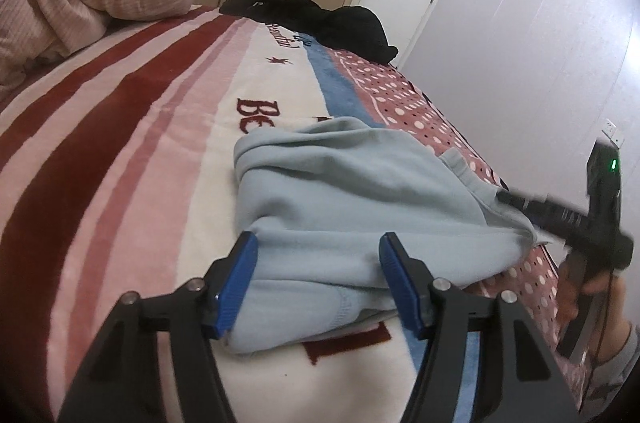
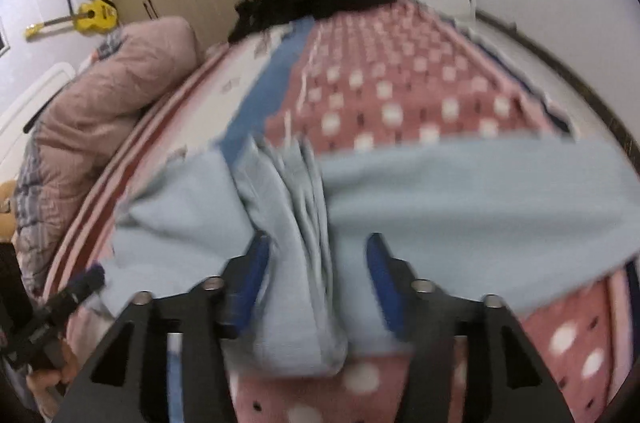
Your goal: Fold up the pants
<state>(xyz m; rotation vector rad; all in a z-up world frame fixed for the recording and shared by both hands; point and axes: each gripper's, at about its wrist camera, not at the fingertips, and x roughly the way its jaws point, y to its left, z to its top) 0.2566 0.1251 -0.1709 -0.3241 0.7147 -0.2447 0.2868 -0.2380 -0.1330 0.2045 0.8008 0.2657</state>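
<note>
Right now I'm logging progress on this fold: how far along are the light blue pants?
Partly done: the light blue pants lie bunched and doubled over on the blanket, not in a flat stack. In hand: the left hand-held gripper and right hand-held gripper each straddle fabric with jaws open, neither clamped. Left: smoothing the gathered pleats in the right wrist view and a final tidy fold.
</note>
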